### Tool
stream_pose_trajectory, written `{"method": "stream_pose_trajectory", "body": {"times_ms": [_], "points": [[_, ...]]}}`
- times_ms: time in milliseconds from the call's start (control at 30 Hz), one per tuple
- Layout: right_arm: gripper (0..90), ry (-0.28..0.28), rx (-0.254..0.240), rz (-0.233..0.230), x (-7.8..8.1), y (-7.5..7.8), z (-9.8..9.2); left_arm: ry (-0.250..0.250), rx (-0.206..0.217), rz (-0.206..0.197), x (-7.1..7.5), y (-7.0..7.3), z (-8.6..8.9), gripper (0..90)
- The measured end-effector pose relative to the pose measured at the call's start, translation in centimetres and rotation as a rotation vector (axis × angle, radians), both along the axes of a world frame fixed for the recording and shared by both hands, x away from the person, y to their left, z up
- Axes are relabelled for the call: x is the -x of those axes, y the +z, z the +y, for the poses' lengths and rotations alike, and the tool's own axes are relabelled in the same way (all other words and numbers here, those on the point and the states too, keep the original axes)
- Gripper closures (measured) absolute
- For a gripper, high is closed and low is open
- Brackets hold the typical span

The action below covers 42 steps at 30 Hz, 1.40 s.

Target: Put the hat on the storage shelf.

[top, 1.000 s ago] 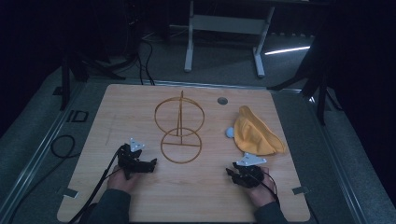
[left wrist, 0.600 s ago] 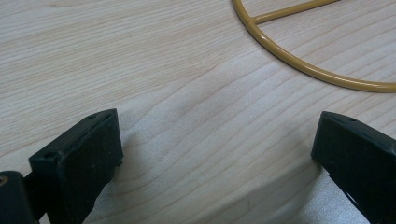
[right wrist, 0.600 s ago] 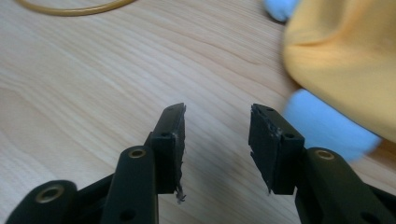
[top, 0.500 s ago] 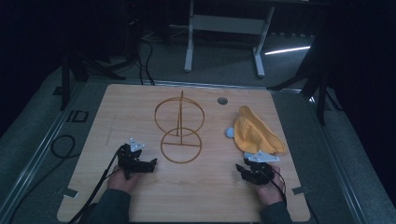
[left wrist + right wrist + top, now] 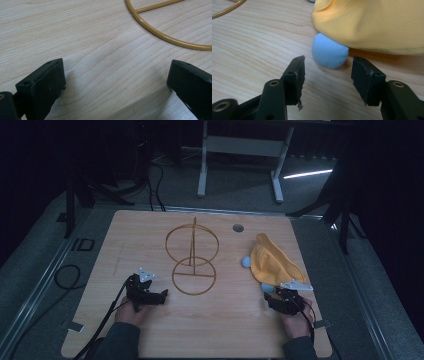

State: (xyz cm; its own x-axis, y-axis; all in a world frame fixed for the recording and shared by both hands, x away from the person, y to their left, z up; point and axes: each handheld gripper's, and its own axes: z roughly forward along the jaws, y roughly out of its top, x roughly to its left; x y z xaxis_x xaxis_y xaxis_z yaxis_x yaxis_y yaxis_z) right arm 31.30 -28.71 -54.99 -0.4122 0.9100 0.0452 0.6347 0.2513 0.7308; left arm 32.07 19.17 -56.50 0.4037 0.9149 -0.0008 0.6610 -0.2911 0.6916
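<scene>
A yellow cloth (image 5: 272,262) lies bunched at the table's right side, with one pale blue ball (image 5: 246,261) at its left edge and another (image 5: 267,288) at its near end. My right gripper (image 5: 270,296) points at that near ball. In the right gripper view its jaws (image 5: 329,61) have just been opening and stand apart. The blue ball (image 5: 329,51) pokes out from under the yellow cloth (image 5: 374,22) right at the fingertips, and no pad presses on it. My left gripper (image 5: 162,295) rests open near the gold wire stand (image 5: 192,265), with bare wood between its jaws (image 5: 117,67).
The stand's flat base ring (image 5: 160,35) curves just ahead of the left jaws, and an upright ring rises behind it. A round hole (image 5: 238,227) sits near the table's (image 5: 150,230) far edge. Cables (image 5: 67,275) loop on the floor at left.
My right hand has slid to the right, up to the near end of the yellow cloth, and its jaws have spread. The left hand has stayed put.
</scene>
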Motion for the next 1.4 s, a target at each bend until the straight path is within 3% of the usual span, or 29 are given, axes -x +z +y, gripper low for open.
{"method": "stream_pose_trajectory", "body": {"times_ms": [133,167,200,233,267,300,333,367,400,433,533,567,700,967,1067,1200,1400], "points": [[43.7,-0.011,-0.022,0.017,-0.9,-0.5,0.0,0.000,0.000,0.000,0.0,0.0,0.0,2.0],[45.4,-0.007,-0.061,0.021,-1.3,-0.6,-0.1,0.001,0.000,0.000,0.0,0.0,0.0,2.0],[45.4,-0.007,-0.061,0.021,-1.3,-0.6,-0.1,0.001,0.000,0.000,0.0,0.0,0.0,2.0],[55.1,-0.003,-0.048,0.009,-1.5,-0.6,0.2,0.002,0.000,0.000,0.0,0.0,0.0,1.9],[55.1,-0.003,-0.048,0.009,-1.5,-0.6,0.2,0.002,0.000,0.000,0.0,0.0,0.0,2.0],[68.6,0.005,-0.046,0.006,-1.6,-0.6,0.3,0.002,0.000,0.000,0.0,0.0,0.0,2.0],[68.6,0.005,-0.046,0.006,-1.6,-0.6,0.3,0.002,0.000,0.000,0.0,0.0,0.0,2.0],[77.4,0.028,-0.049,-0.011,-1.6,-0.4,0.4,0.002,0.000,0.000,0.0,0.0,0.0,2.0],[77.4,0.028,-0.049,-0.011,-1.6,-0.4,0.4,0.002,0.000,0.000,0.0,0.0,0.0,2.0],[80.3,0.051,-0.022,-0.041,-1.2,0.1,0.7,0.002,0.000,0.000,0.0,0.0,0.0,2.0],[81.4,0.077,-0.022,-0.073,-0.9,0.6,1.0,0.002,0.000,0.000,0.0,0.0,0.0,2.0],[81.7,0.111,0.003,-0.096,-0.6,1.1,1.5,0.001,0.000,0.000,0.0,0.0,0.0,2.0],[81.9,0.160,0.033,-0.144,0.1,2.0,2.2,0.001,-0.001,0.002,0.0,0.0,0.0,2.0],[81.9,0.227,0.067,-0.195,0.8,3.9,3.1,0.002,0.000,0.001,0.0,0.0,0.0,2.0],[81.9,0.239,0.055,-0.201,1.0,4.5,3.2,0.001,-0.001,0.001,0.0,0.0,0.0,2.0],[81.9,0.257,0.076,-0.231,1.2,5.8,3.3,0.001,0.000,0.001,0.0,0.0,0.0,2.0],[81.9,0.267,0.034,-0.272,1.3,7.9,3.1,0.001,-0.001,0.001,0.0,0.0,0.0,2.0]]}}
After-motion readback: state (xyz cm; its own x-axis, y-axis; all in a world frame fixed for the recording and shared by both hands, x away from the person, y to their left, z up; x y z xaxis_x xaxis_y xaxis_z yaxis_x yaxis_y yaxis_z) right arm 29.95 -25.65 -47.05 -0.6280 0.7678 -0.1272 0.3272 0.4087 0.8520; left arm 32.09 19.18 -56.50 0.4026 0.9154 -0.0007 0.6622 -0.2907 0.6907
